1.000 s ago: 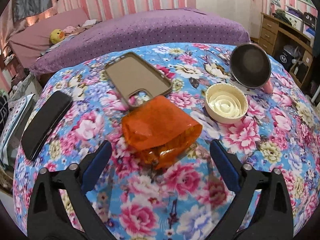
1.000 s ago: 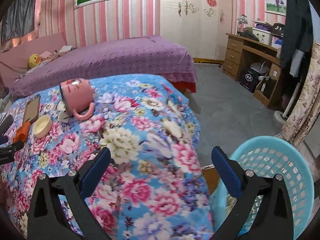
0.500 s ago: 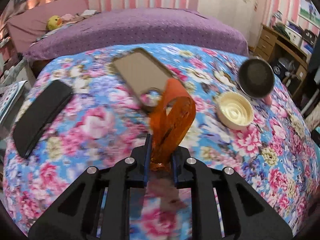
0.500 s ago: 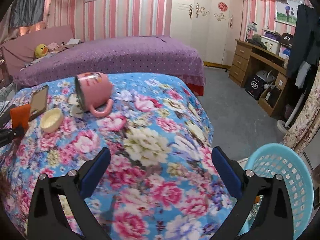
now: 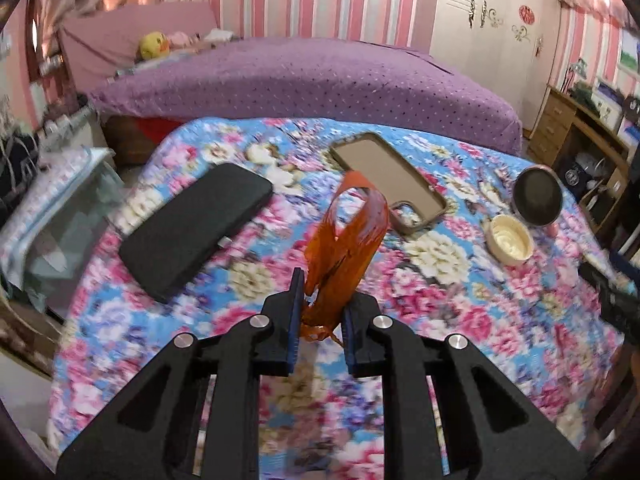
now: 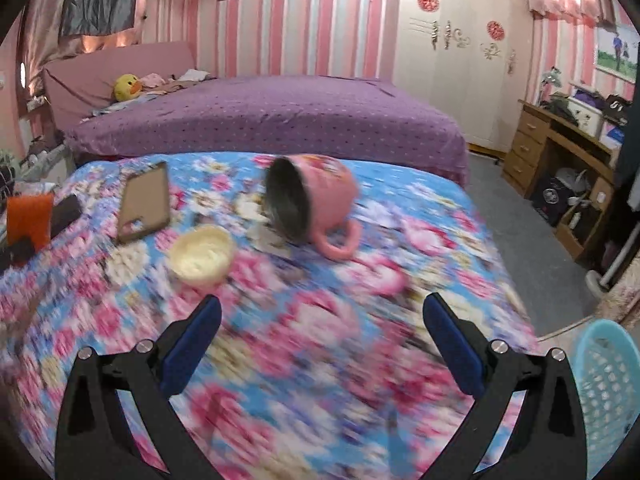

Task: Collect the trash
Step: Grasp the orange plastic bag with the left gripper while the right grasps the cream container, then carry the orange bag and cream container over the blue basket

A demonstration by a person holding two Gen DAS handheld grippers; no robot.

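The left gripper (image 5: pixel 320 300) has its jaws clamped on the crumpled orange translucent plastic wrapper (image 5: pixel 347 240), centre frame; its flimsy film could slip free. The right gripper (image 6: pixel 320 344) gapes wide, empty.

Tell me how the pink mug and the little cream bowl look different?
The pink mug lies tipped on its side, mouth facing the camera; the cream bowl sits upright. The mug has a handle and looks bigger; the bowl has no handle and is shallower. Both rest on the flowery cloth.
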